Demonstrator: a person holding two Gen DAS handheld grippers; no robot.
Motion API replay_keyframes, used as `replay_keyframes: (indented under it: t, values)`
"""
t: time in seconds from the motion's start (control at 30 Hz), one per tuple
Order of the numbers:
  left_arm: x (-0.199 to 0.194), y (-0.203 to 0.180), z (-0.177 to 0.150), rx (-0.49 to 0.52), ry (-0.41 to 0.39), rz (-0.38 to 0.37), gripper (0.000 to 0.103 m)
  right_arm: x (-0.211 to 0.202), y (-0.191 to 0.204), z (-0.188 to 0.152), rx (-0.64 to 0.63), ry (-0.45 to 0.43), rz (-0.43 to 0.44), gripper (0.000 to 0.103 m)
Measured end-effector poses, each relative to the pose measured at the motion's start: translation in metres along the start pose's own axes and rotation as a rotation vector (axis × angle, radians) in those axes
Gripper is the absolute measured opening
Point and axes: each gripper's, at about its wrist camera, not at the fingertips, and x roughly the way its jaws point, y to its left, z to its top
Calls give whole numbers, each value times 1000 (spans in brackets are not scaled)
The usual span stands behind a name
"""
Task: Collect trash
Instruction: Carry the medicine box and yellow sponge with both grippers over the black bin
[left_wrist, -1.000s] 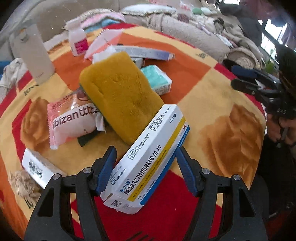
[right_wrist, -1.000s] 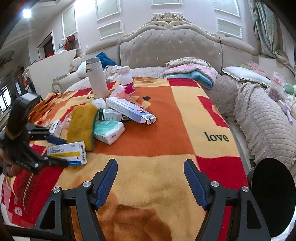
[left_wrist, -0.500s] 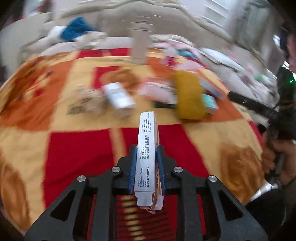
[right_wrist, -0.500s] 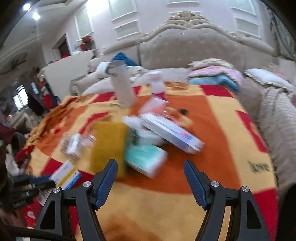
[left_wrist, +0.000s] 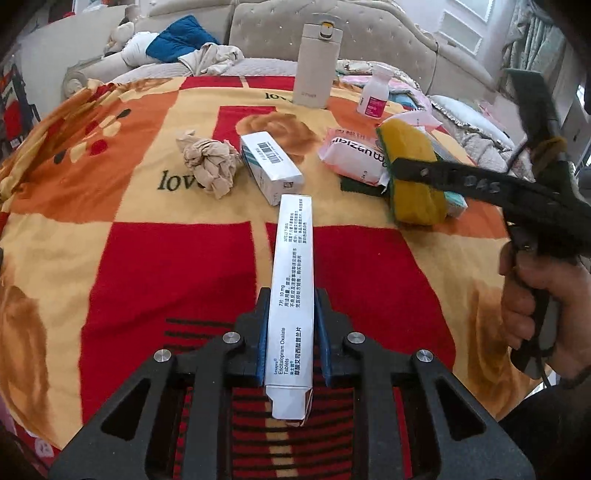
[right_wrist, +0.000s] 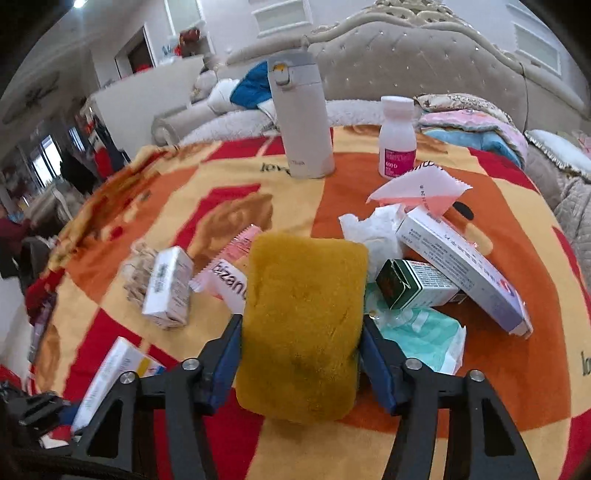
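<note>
My left gripper (left_wrist: 290, 325) is shut on a long white tablet box (left_wrist: 293, 280), held edge-up above the blanket; the box also shows in the right wrist view (right_wrist: 110, 376). My right gripper (right_wrist: 301, 343) has its blue pads against both sides of a yellow sponge (right_wrist: 303, 325) lying on the blanket; the sponge also shows in the left wrist view (left_wrist: 410, 173). A crumpled beige tissue (left_wrist: 208, 162), a small white box (left_wrist: 269, 166) and a pink snack wrapper (left_wrist: 354, 155) lie near the sponge.
A red, orange and yellow blanket (left_wrist: 155, 258) covers the bed. A white flask (right_wrist: 303, 122) and a white pill bottle (right_wrist: 397, 138) stand at the back. A green box (right_wrist: 417, 284), a long white box (right_wrist: 465, 266), a teal packet (right_wrist: 424, 336) and white tissue (right_wrist: 373, 232) lie right of the sponge.
My left gripper closed on the tablet box, lifted it and turned it edge-up. My right gripper moved in from the bed's near edge to the sponge and straddles it.
</note>
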Motion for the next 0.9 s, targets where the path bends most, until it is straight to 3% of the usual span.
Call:
replay_keyframes:
  t: [0.33,0.5,0.67,0.7,0.8,0.9]
  values:
    - [-13,4,14,-61,-45,-107,16,-75,-3,-20,-46,-79,37,52]
    - [-27,-14,11,-36,-73,-79,15,-103,-15,-54,-79,-144,18,52]
    - [-53,-41,9,-9,-113,-45,15,-107,-42,-93,15,-159,51,52]
    - [-59,-48,9,0,-122,-44,15,-106,-44,-96,25,-134,25,51]
    - [-67,-66,8,32,-141,-26,16,-120,-37,-97,-36,-181,7,52]
    - [-67,-76,7,27,-129,-25,16,-121,-37,-101,-33,-172,-6,52]
